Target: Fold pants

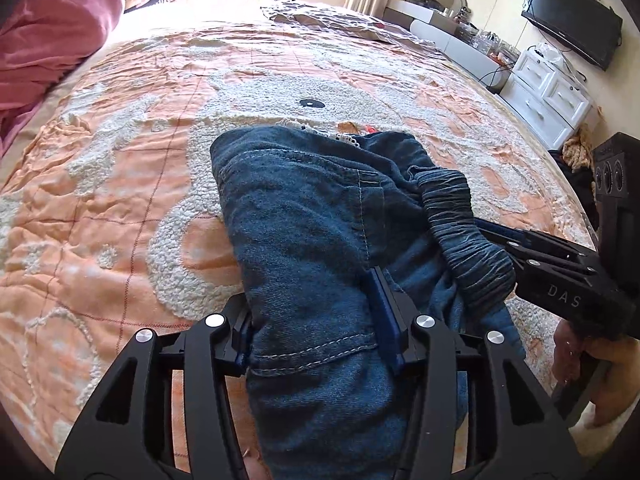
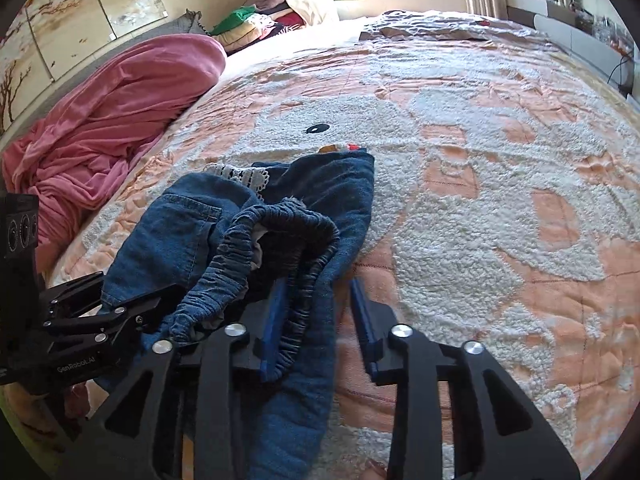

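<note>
Blue denim pants with an elastic waistband lie bunched on the bed's orange and white quilt. My left gripper has its jaws wide apart with a thick fold of denim between them. In the right wrist view the pants lie at the lower left. My right gripper is open, the waistband draped over its left finger, the right finger over bare quilt. Each gripper shows in the other's view, the right one beside the waistband and the left one at the pants' left edge.
A pink blanket is heaped at the bed's left side. A grey patterned cloth lies at the far end. White drawers, a wall television and a cluttered shelf stand to the right of the bed. Folded clothes sit far left.
</note>
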{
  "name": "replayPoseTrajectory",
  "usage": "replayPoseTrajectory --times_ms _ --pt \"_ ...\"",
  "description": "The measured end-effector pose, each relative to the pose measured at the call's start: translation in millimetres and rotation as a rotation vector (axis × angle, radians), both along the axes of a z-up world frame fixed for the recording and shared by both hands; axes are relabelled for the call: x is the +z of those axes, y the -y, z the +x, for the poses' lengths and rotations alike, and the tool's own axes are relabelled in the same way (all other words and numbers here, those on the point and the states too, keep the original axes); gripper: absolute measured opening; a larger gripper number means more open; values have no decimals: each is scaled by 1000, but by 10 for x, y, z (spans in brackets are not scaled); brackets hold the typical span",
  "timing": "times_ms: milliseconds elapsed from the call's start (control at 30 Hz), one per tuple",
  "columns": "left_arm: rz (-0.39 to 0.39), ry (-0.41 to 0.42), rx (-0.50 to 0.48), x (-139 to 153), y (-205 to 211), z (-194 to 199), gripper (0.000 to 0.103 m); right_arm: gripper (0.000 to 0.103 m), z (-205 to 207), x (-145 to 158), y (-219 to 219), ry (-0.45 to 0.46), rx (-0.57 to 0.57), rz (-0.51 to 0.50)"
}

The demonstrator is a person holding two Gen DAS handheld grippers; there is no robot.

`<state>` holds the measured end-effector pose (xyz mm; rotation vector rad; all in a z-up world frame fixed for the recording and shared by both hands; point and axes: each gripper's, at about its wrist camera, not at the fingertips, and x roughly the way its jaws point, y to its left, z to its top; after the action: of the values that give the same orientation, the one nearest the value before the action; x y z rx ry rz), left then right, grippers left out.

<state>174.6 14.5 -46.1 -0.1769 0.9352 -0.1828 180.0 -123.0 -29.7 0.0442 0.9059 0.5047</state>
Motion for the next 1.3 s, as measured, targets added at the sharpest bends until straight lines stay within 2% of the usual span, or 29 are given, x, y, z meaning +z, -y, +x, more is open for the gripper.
replayPoseTrajectory --times_ms 133,233,400,567,733,767,833,967,1133,1200,1300 --pt "-7 -1 4 -2 -21 -16 44 42 -176 219 61 83 0 24" --pt "-4 2 6 10 -32 -32 48 43 -306 349 -4 121 56 46" --pt "-11 -1 23 34 -97 -138 55 43 -346 259 -197 109 110 -34" --pt "-10 -3 28 23 -126 -206 59 43 -286 83 -172 47 81 -25" --pt "-24 -19 41 -23 -147 -207 61 44 -285 40 -145 23 71 -6" --pt "-22 -16 41 -6 -141 -216 61 46 -290 57 -135 23 68 -4" --pt "-14 -7 37 41 -129 -242 62 57 -302 93 -105 23 50 -16" --pt "-5 7 35 120 -111 -305 64 60 -343 173 -5 30 20 -1" --pt "-7 21 43 217 -110 -389 71 74 -453 266 39 60 6 -23" --pt "-4 30 51 267 -116 -429 75 75 -503 308 57 74 0 -25" --pt "0 42 59 349 -120 -499 80 83 -562 375 84 87 -11 -26"
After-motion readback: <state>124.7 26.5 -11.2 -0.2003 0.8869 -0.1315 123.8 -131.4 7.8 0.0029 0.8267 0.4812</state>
